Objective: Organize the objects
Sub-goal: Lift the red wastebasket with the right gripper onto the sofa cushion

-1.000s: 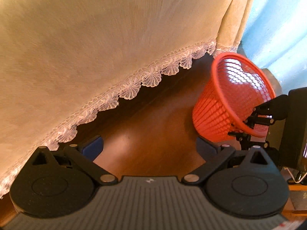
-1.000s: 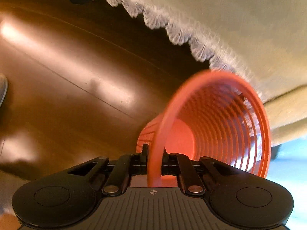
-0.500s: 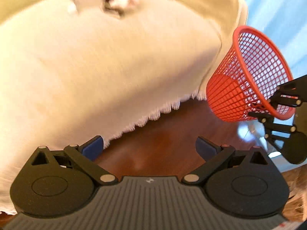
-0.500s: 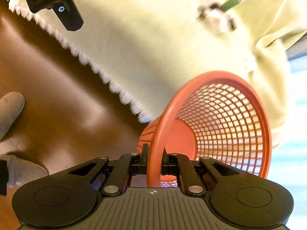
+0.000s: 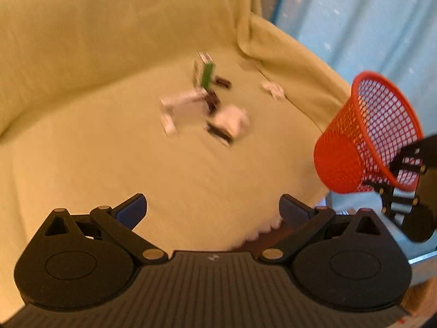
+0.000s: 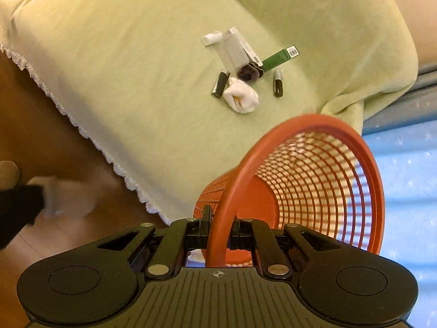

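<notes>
The right hand-held gripper (image 6: 218,235) is clamped on the rim of the red mesh basket (image 6: 308,191), which a second ago sat down by the floor under the lace hem and has now been lifted, tilted, to hang just off the front edge of the yellow-covered bed (image 6: 136,68). The left hand-held gripper (image 5: 213,207) has risen too and hovers with jaws wide and empty over the bed's front edge. The clutter (image 6: 243,65) lies toward the back edge: white cloth, boxes, dark tubes, so collecting it into the basket can likely begin.
</notes>
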A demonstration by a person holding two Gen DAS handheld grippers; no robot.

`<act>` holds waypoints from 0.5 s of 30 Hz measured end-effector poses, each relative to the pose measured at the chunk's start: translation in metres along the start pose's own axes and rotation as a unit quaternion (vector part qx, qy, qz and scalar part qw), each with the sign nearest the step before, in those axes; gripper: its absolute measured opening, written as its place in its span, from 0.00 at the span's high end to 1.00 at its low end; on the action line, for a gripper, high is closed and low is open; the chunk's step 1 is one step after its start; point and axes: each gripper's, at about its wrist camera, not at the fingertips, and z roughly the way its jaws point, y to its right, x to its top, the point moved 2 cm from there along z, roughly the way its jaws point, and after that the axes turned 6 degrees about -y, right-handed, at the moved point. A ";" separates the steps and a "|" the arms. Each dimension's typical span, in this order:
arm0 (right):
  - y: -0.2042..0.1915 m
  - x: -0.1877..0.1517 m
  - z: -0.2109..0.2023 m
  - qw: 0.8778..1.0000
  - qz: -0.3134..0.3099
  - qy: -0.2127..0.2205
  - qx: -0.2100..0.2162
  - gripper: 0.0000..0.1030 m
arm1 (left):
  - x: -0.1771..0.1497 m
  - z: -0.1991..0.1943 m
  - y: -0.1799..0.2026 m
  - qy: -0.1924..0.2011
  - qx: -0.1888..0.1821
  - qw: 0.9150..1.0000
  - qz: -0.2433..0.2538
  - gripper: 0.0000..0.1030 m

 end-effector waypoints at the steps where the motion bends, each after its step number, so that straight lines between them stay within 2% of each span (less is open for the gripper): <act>1: 0.007 -0.003 0.003 1.000 0.000 -0.001 0.007 0.95 | 0.009 -0.001 -0.004 0.002 0.005 1.000 -0.002 0.02; 8: 0.044 0.018 0.056 0.999 -0.002 -0.022 0.048 0.95 | 0.068 0.011 -0.023 -0.008 0.031 0.999 -0.020 0.02; 15: 0.078 0.024 0.109 0.994 -0.027 -0.095 0.051 0.95 | 0.108 0.039 -0.029 -0.024 0.019 0.999 -0.041 0.02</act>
